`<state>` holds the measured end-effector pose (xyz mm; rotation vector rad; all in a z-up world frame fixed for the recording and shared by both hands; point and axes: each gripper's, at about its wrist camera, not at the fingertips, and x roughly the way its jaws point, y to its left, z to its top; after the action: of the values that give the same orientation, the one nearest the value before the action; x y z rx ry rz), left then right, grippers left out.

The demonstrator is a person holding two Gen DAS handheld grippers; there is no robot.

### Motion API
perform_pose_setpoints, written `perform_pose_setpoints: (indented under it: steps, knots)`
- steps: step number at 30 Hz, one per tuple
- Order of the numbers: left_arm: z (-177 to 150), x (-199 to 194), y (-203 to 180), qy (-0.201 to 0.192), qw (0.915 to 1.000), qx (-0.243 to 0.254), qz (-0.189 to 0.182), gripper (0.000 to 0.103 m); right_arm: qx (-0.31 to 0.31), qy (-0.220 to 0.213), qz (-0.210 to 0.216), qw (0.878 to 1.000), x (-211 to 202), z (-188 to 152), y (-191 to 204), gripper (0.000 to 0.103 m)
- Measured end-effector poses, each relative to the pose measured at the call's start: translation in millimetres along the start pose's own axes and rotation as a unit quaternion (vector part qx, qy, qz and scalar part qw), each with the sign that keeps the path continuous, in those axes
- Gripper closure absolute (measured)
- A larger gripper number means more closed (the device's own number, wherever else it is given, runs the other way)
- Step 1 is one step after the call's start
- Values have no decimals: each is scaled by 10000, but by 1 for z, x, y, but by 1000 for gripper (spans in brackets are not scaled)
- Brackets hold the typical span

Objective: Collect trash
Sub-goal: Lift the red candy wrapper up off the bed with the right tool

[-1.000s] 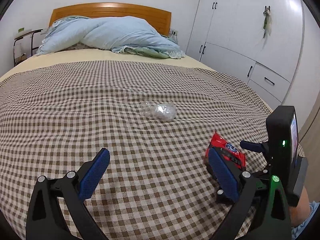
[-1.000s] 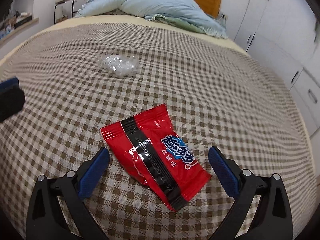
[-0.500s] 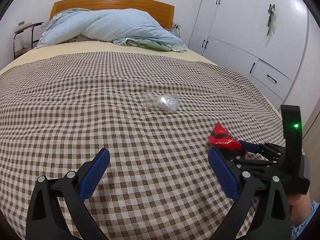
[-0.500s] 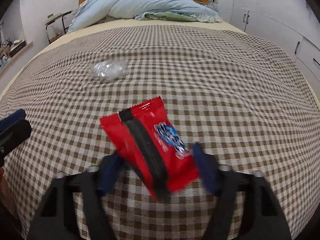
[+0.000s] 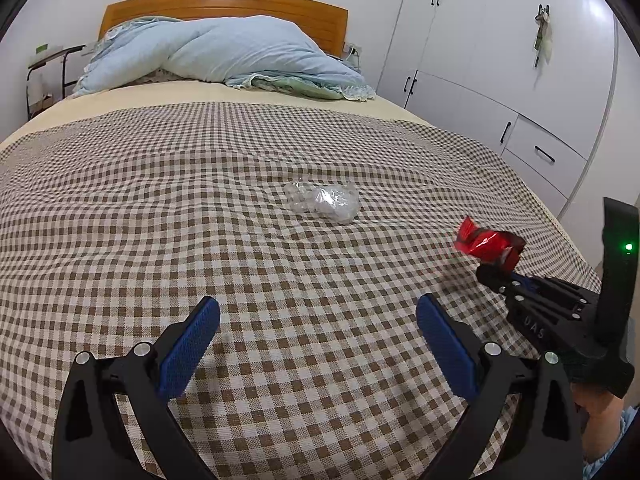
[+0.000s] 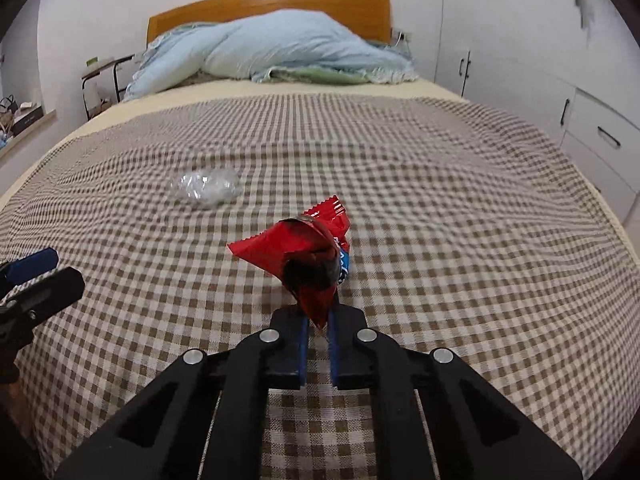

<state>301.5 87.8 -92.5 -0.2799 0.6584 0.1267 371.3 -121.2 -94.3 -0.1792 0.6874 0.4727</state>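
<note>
At frame centre, the right gripper [image 6: 318,322] pinches a crumpled red snack wrapper [image 6: 306,256] clear of the checked bedspread [image 6: 440,220], apparently for disposal, while the left gripper [image 5: 318,324] waits spread wide below a clear plastic wad [image 5: 324,202].

Bedroom with a wide bed and white built-in wardrobes

A brown-checked cover [image 5: 200,208] spreads over the bed [image 5: 120,98], a pale blue duvet [image 5: 240,54] heaped against the wooden headboard [image 5: 224,2]. White wardrobe [image 5: 500,60] with black handles lines the right wall; a small side table [image 5: 48,64] stands at left.
</note>
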Motion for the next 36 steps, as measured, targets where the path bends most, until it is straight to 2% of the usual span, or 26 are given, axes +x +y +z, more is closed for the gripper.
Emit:
perform_pose_setpoints:
  steps: [4, 9, 12, 17, 28, 36]
  knots:
    - [0, -7, -4, -109, 9999, 81, -29, 8, 212, -318, -67, 9992, -15, 2, -11, 95]
    - [0, -12, -6, -123, 9998, 118, -51, 8, 453, -483, -563, 9962, -25, 4, -40, 95]
    - [0, -18, -8, -127, 9998, 83, -101, 8, 955, -551, -955, 9893, -30, 2, -80, 95]
    - [5, -16, -20, -46, 9995, 302, 37, 8, 1597, -648, -1232, 9773, -32, -7, -115, 95]
    - [42, 16, -47, 177, 9978, 607, 188, 8, 1674, -431, -1750, 9693, -14, -7, -116, 95]
    - [64, 65, -52, 214, 9953, 654, 687, 8, 1632, -401, -1854, 9682, -10, -7, -115, 95]
